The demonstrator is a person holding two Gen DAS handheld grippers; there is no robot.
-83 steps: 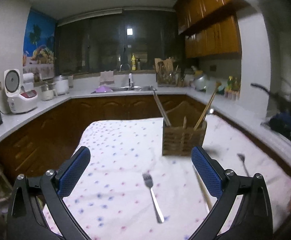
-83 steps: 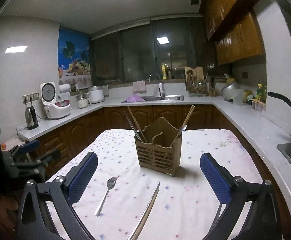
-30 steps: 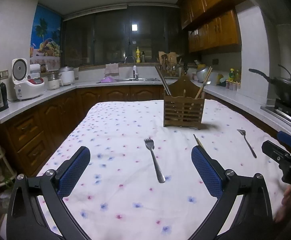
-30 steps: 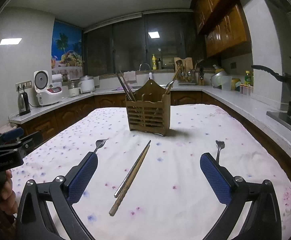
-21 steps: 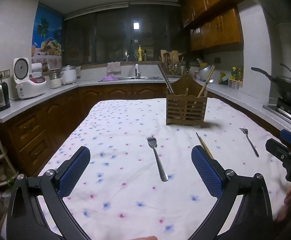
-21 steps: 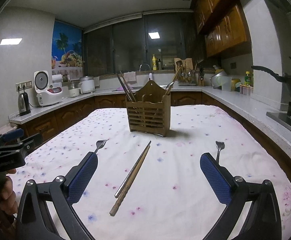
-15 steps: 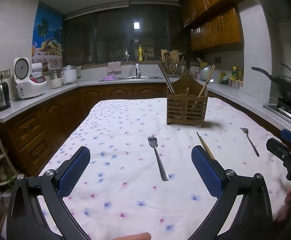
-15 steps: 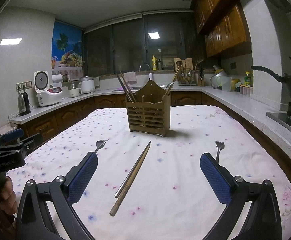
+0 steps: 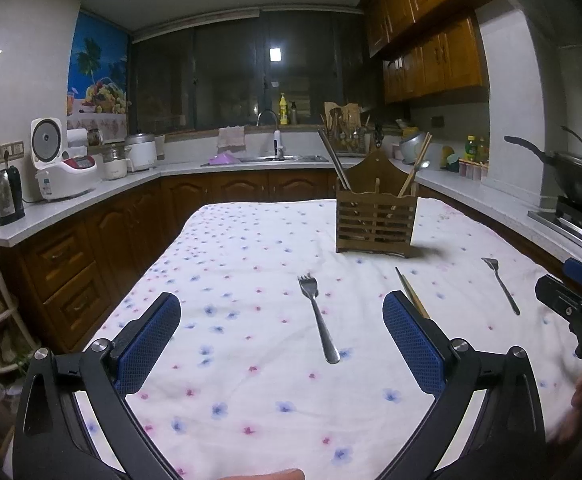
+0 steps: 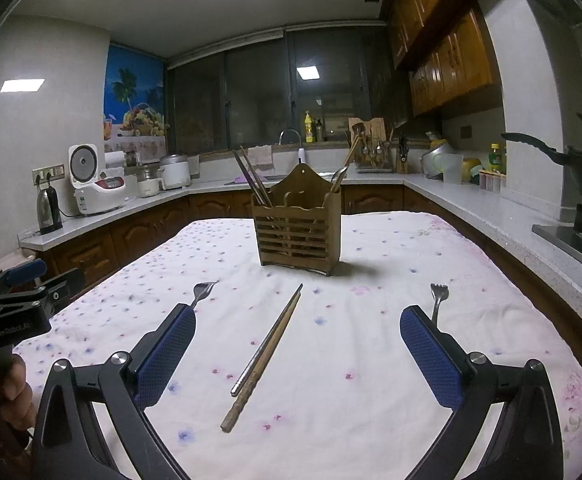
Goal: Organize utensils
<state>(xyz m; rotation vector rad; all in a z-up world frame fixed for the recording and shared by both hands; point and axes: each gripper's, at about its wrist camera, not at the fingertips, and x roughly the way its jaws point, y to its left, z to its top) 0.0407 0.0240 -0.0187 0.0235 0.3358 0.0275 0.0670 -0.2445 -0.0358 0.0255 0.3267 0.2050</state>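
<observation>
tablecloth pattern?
The tablecloth is white with small scattered blue and pink flower prints; clearest in the left wrist view.

Your pad (image 10: pixel 167 354) hid the left fork's (image 10: pixel 204 291) handle; the other pad (image 10: pixel 431 356) hid the right fork's (image 10: pixel 438 295) handle.

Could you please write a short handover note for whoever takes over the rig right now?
Left gripper: open, empty, above the near table edge, facing a fork.
Right gripper: open, empty, facing a wooden chopstick and a metal chopstick that lie side by side.
A second fork lies on the cloth to the right.
The wooden utensil holder stands upright further back on the tablecloth.
Done: the holder already has chopsticks and a spoon.
Left: both forks and both loose chopsticks go into the holder.
</observation>
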